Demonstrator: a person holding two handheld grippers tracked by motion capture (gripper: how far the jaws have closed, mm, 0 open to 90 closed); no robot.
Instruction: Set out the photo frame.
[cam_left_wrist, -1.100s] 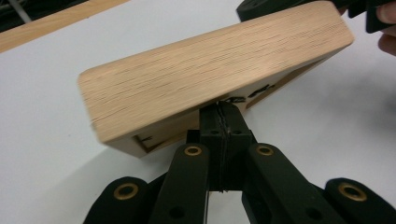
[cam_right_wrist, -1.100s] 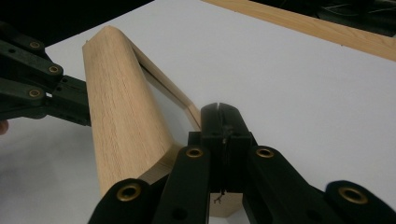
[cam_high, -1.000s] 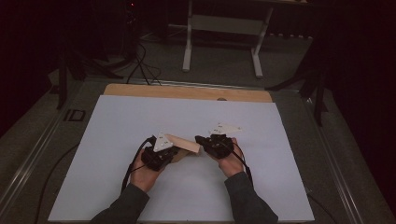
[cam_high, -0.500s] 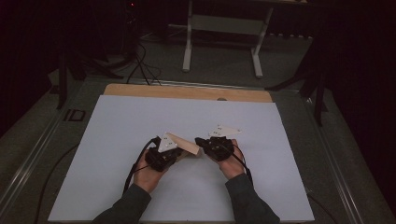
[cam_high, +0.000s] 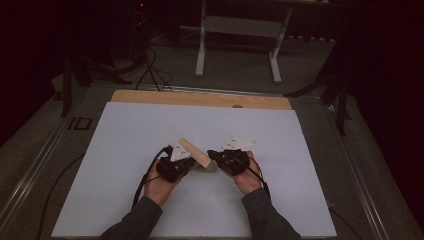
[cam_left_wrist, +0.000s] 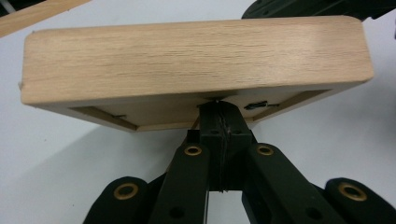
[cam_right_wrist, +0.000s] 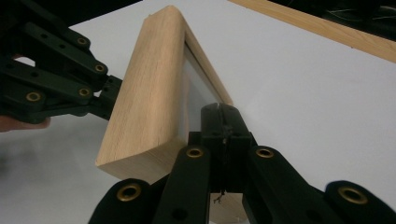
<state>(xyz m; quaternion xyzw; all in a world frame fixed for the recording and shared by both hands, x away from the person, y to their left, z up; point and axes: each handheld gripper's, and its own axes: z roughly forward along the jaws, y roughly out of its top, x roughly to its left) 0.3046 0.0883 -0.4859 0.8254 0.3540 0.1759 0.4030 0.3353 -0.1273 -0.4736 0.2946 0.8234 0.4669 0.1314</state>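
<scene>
A light wooden picture frame (cam_high: 196, 154) stands on its edge on the white sheet, between my two grippers. My left gripper (cam_high: 190, 162) is shut, its closed tips against the frame's recessed back (cam_left_wrist: 154, 114); the tips (cam_left_wrist: 219, 105) meet with nothing between them. My right gripper (cam_high: 210, 154) is shut too, and its closed tips (cam_right_wrist: 222, 112) rest at the glass face of the frame (cam_right_wrist: 144, 107). From the right gripper view the left gripper (cam_right_wrist: 111, 94) touches the frame's far side. The right gripper (cam_left_wrist: 317, 7) peeks over the frame's top edge in the left gripper view.
A white sheet (cam_high: 150, 130) covers most of the table, with a wooden strip (cam_high: 200, 98) along its far edge. Black cables (cam_high: 142, 182) trail from the grippers. Beyond the table stand a white metal frame (cam_high: 202, 45) and floor cables (cam_high: 150, 70).
</scene>
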